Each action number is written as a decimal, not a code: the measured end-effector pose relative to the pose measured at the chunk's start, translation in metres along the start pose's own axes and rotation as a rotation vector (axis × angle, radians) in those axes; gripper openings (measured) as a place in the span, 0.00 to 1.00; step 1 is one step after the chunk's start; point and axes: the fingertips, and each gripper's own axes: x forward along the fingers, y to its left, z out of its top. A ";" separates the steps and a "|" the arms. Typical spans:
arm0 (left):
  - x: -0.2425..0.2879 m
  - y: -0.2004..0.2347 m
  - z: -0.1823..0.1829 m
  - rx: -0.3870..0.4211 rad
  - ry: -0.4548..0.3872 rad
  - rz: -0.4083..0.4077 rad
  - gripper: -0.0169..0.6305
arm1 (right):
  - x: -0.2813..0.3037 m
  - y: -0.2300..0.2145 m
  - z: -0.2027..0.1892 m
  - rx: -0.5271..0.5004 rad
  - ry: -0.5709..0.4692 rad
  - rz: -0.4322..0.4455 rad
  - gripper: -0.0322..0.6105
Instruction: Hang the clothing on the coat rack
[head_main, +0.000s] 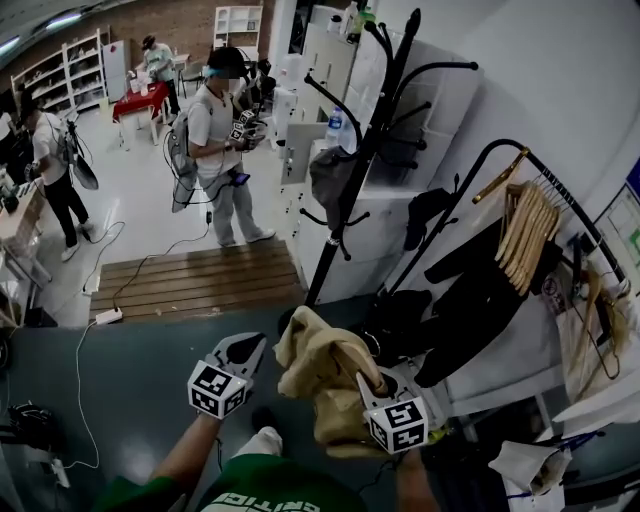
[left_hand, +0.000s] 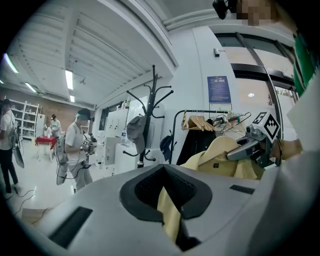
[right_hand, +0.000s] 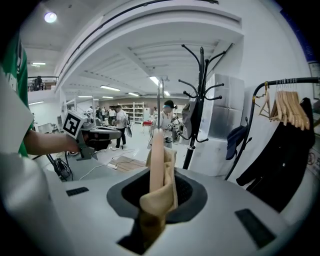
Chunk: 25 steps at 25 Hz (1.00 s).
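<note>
The only print close by was white lettering on the person's green shirt (head_main: 268, 492), cut off by the frame edge and not readable. A blue poster (left_hand: 218, 89) on the white wall carried text too small to make out. Each claw bore a cube of black-and-white square markers.

The task's garment, a soft tan jacket (head_main: 312, 368) with a small dark tag inside the collar, hung crumpled between the two claws, low in front of the person and well short of the coat rack (head_main: 366, 150). The left claw (head_main: 247, 350) was closed on a fold of the jacket's cloth. The right claw (head_main: 373, 382) was clamped, jaws partly apart, on the jacket's collar and the smooth pale wooden hanger (right_hand: 157, 150) inside it, whose thin metal hook stood upright.

The coat rack was a slim black metal pole with curved, knob-tipped arms; a grey cap (head_main: 330, 178) hung on one. Beside it, a row of bare wooden hangers (head_main: 527, 235) and black garments (head_main: 485, 290) hung from a black arched rail.
</note>
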 end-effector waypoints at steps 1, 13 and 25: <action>0.004 0.005 0.002 0.000 0.000 -0.001 0.03 | 0.006 -0.002 0.003 0.001 0.000 0.000 0.15; 0.046 0.057 0.022 0.010 -0.012 -0.015 0.03 | 0.064 -0.029 0.038 0.012 -0.007 -0.006 0.15; 0.071 0.062 0.038 0.035 0.002 -0.031 0.03 | 0.106 -0.054 0.075 0.003 -0.050 0.013 0.15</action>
